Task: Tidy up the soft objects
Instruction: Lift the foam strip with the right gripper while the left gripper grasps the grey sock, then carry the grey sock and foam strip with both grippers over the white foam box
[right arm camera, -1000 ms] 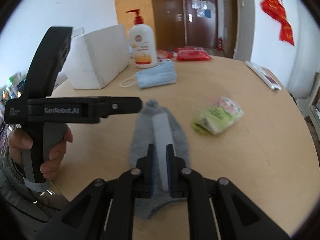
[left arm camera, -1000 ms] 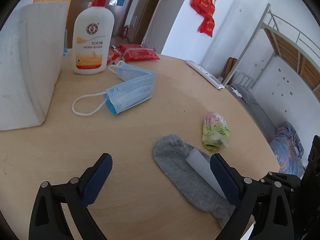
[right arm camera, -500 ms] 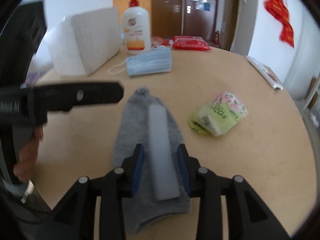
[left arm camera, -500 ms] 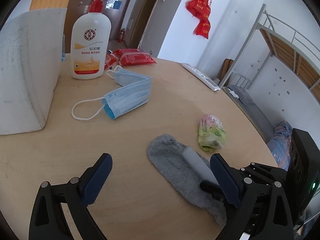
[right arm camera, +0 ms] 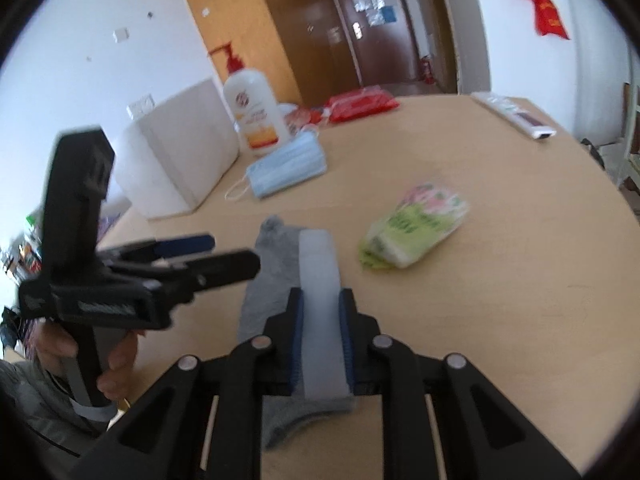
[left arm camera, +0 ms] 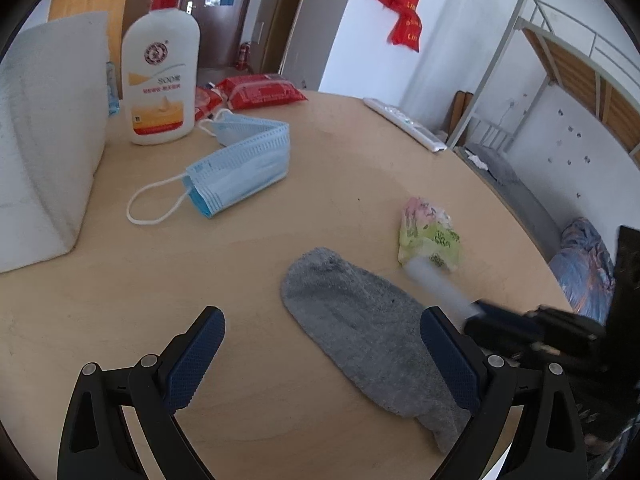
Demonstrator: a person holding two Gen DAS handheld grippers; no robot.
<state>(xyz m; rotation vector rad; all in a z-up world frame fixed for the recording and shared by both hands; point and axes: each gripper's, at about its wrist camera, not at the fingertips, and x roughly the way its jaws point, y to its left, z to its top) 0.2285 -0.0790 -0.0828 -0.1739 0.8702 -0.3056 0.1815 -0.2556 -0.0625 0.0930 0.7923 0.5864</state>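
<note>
while closing narrow on the white foam strip [right arm camera: 320, 304] over the grey sock [left arm camera: 360, 328], right tool [right arm camera: 320, 336] aligned with both long axes; left tool [left arm camera: 320, 360] wide, empty, beside.

Bright, even daylight throughout; only soft, faint shadows under the face mask [left arm camera: 240, 168] and grey sock [left arm camera: 368, 336]. Mild sheen on the wooden table [left arm camera: 340, 168]. Strong fisheye bending at the rims, black corners. Left wrist view mostly sharp, apart from a blurred right gripper [left arm camera: 476, 308]. Right wrist view soft overall, motion-smeared on the left gripper [right arm camera: 228, 254].
</note>
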